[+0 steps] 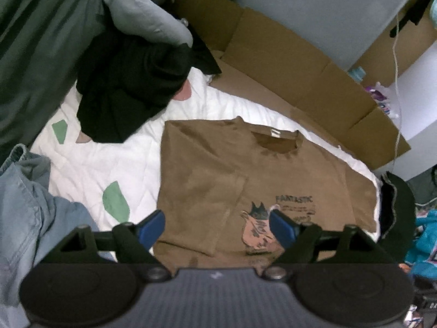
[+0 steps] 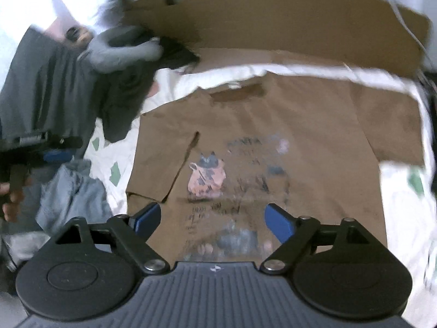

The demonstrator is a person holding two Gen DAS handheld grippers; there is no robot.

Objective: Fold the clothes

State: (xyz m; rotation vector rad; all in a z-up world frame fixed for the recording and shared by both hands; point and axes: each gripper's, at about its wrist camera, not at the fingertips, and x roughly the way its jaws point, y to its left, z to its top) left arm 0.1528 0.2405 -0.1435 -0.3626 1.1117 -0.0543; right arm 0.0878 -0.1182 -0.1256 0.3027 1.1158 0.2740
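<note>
- Left wrist view: the left tool hangs over the bed with its blue-padded fingers spread wide and nothing between them.
- Below it a brown cotton T-shirt with a printed cat graphic lies flat, chest up, on a white quilted bedcover with green patches. Its collar points away from the camera, and one sleeve is folded in over the chest on the left side of the picture.
- A crumpled black garment sits on the bedcover beyond the shirt to the left, apart from it; a pale grey garment lies behind that.
- Light blue denim jeans are heaped at the left edge, and flattened brown cardboard runs along the far side of the bed.
- Right wrist view: the right tool is also fully spread and empty, poised above the lower half of the T-shirt, which fills the middle of the picture.
- The picture is blurred, so the shirt's print cannot be read.
- At the left edge a person's hand grips the handle of the left tool, off to the side of the shirt above the jeans.
</note>
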